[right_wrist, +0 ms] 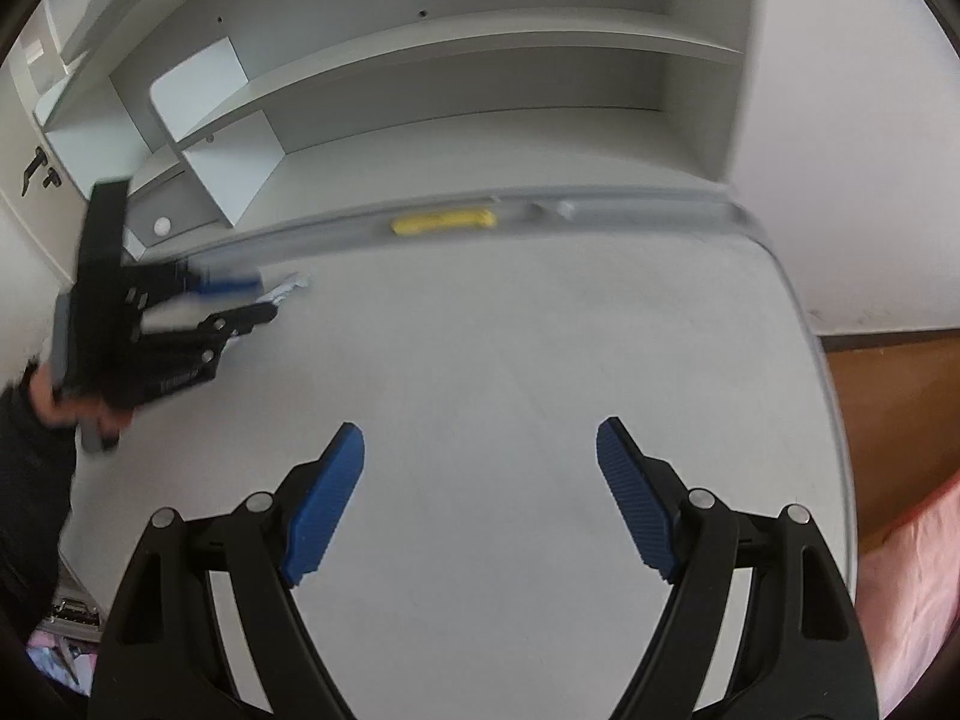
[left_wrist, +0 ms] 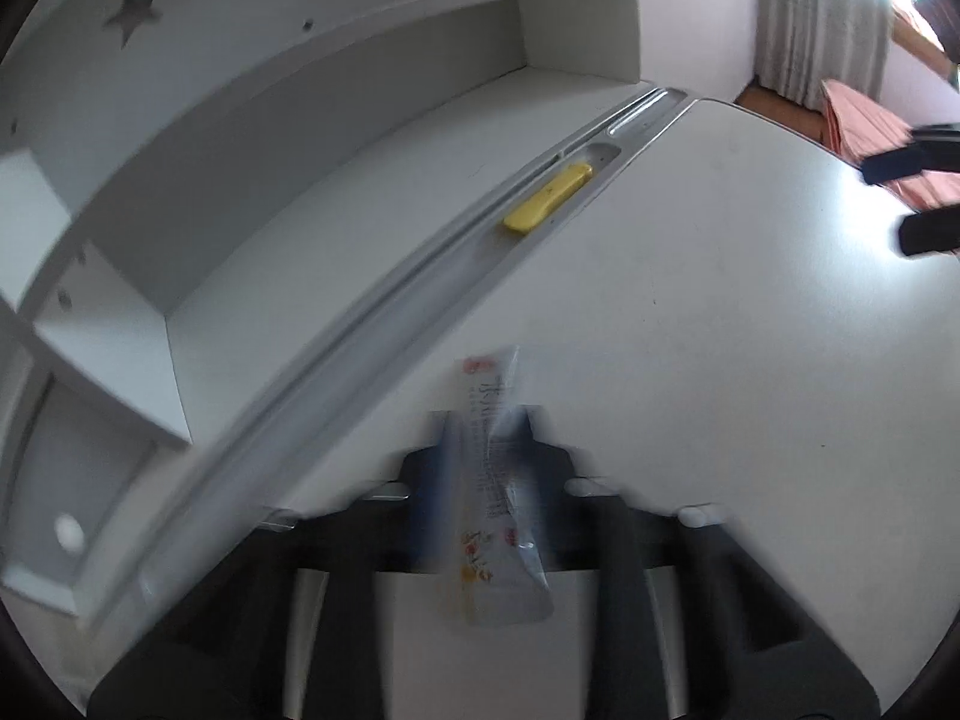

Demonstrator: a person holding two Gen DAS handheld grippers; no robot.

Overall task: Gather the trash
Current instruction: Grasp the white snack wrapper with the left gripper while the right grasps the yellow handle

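Note:
My left gripper (left_wrist: 485,420) is shut on a clear plastic wrapper (left_wrist: 492,480) with red and orange print, held above the white desk (left_wrist: 690,360). The wrapper hangs down between the fingers and is blurred. In the right wrist view the left gripper (right_wrist: 267,300) is at the desk's far left with the crumpled wrapper (right_wrist: 291,287) at its tips. My right gripper (right_wrist: 480,438) is open and empty over the middle of the desk (right_wrist: 510,360); its fingers (left_wrist: 894,165) show at the right edge of the left wrist view.
A yellow object (left_wrist: 549,204) lies in the grey groove (left_wrist: 420,294) along the desk's back edge, also seen in the right wrist view (right_wrist: 444,221). White shelves (right_wrist: 420,90) stand behind. A pink cloth (left_wrist: 864,126) and wooden floor (right_wrist: 888,420) lie past the desk's right edge.

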